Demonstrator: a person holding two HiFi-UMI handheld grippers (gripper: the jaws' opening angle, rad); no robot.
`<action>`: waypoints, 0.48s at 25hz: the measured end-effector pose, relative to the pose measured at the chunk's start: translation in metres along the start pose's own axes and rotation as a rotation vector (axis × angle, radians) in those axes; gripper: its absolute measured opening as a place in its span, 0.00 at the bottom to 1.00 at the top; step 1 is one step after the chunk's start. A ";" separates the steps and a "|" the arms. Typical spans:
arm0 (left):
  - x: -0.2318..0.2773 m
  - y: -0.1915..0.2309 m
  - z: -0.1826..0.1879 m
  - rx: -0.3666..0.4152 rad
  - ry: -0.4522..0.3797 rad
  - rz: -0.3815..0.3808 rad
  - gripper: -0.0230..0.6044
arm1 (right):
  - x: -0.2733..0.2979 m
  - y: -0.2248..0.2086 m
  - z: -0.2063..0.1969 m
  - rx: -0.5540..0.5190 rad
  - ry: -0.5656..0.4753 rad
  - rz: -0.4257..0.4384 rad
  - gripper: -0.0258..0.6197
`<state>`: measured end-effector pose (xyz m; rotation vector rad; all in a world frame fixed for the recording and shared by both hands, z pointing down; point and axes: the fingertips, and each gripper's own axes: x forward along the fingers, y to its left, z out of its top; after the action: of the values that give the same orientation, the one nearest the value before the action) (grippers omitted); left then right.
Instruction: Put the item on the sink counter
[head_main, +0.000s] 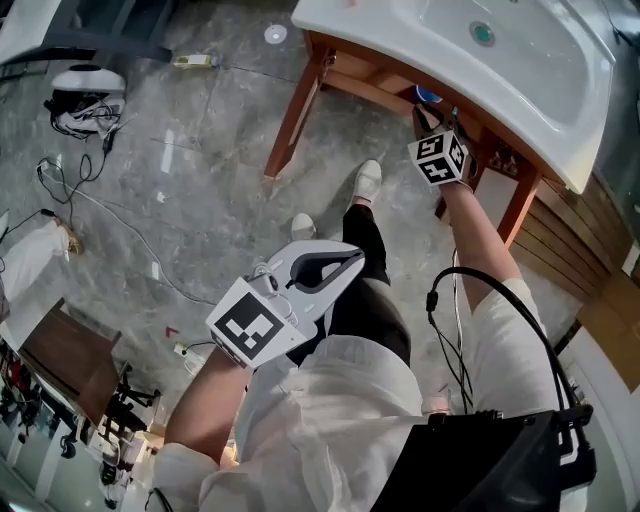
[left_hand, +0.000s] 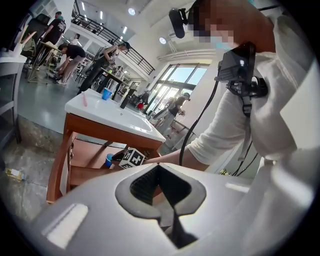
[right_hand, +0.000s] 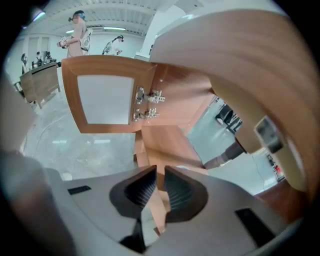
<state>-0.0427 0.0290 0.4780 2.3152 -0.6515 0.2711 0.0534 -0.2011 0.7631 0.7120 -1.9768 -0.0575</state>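
Sitting on wd shelf (left_hand: 90, 174) under sink (head_main: 560, 90): sm. blue cup (head_main: 428, 95).

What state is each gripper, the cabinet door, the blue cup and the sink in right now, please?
left gripper: jaws together, nothing between them.
right gripper: jaws a narrow gap apart, empty, under the sink.
cabinet door: swung open.
blue cup: on the shelf under the sink, not gripped.
sink: nothing in the part of the basin that shows.
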 end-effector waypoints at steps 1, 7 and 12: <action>-0.002 -0.003 0.001 0.009 0.001 -0.003 0.04 | -0.009 0.004 0.003 0.013 -0.010 0.005 0.08; -0.015 -0.023 0.020 0.124 -0.016 -0.025 0.04 | -0.075 0.033 0.022 0.147 -0.060 0.060 0.08; -0.030 -0.044 0.041 0.170 -0.032 -0.027 0.04 | -0.141 0.072 0.052 0.290 -0.127 0.152 0.07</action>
<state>-0.0445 0.0394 0.4114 2.4934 -0.6332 0.2873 0.0248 -0.0843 0.6481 0.7544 -2.1801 0.2870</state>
